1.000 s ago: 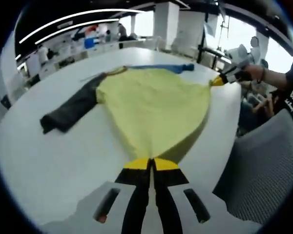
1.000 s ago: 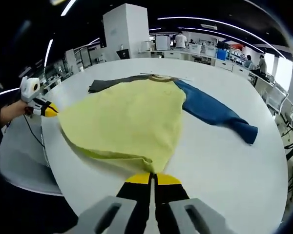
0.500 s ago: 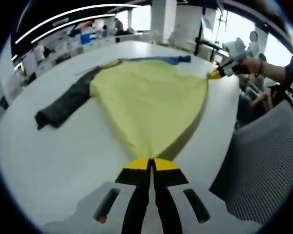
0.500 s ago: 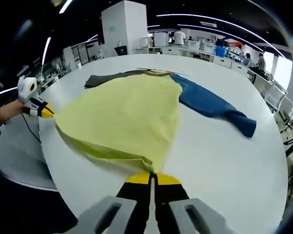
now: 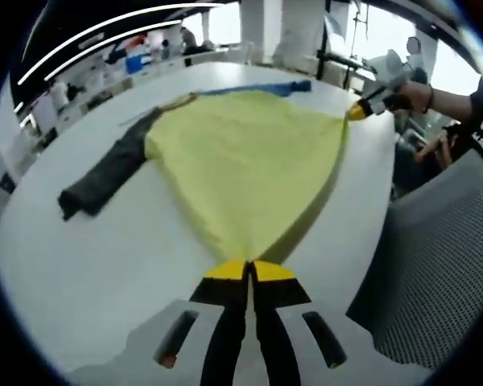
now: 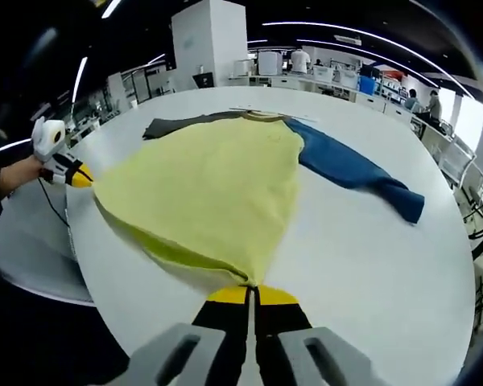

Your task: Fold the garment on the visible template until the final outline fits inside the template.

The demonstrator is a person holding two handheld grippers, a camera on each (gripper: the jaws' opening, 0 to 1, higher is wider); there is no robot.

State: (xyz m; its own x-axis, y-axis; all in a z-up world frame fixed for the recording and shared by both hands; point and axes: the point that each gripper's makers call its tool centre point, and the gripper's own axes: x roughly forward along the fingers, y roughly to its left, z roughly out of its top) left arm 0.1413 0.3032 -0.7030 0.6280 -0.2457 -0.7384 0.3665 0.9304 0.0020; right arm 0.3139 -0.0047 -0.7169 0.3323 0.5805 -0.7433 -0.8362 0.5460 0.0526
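Each pair of tongs, left tongs (image 5: 247,270) and right tongs (image 6: 251,294), is clamped on a hem corner of the yellow-bodied garment with one grey and one blue sleeve (image 6: 209,185), stretching it taut, probably to fold it flat on the round white counter (image 6: 370,265).

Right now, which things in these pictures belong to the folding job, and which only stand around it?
Belong to the job:
- garment: yellow body, one dark sleeve, one blue sleeve
- left tool, shut on the hem
- right tool, shut on the hem
- white table under it

Only around:
- grey chair
- desks and people in the background
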